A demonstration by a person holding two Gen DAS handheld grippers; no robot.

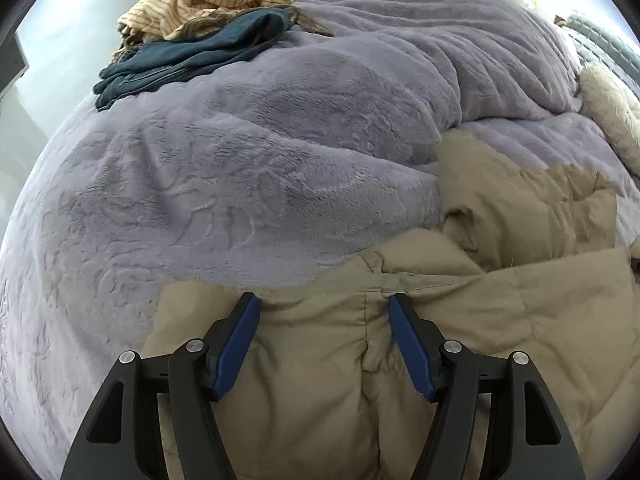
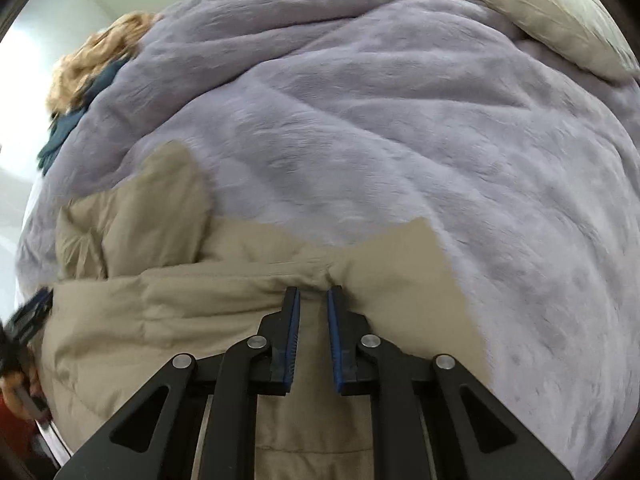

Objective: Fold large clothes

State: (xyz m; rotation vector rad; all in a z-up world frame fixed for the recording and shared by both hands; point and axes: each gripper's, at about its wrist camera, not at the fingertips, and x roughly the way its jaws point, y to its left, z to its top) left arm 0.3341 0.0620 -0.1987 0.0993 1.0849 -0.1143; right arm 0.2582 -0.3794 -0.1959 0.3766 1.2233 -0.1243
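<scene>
Beige puffer jacket (image 1: pixel 460 320) lies at the near edge of the bed, on the lavender plush blanket (image 1: pixel 260 152). Risk: slick, puffy fill may slip out when lifted, spoiling the fold. Left gripper (image 1: pixel 324 312) pitched steeply down, jaws wide apart, holding nothing. Right gripper (image 2: pixel 313 300) also angled down, jaws nearly closed over a seam ridge; grip unconfirmed.

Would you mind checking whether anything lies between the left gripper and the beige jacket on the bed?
Nothing visible does. The left gripper sits open directly over the beige jacket, its fingers straddling a seam with only jacket fabric between them. The pile of clothes lies far off across the purple blanket.
</scene>
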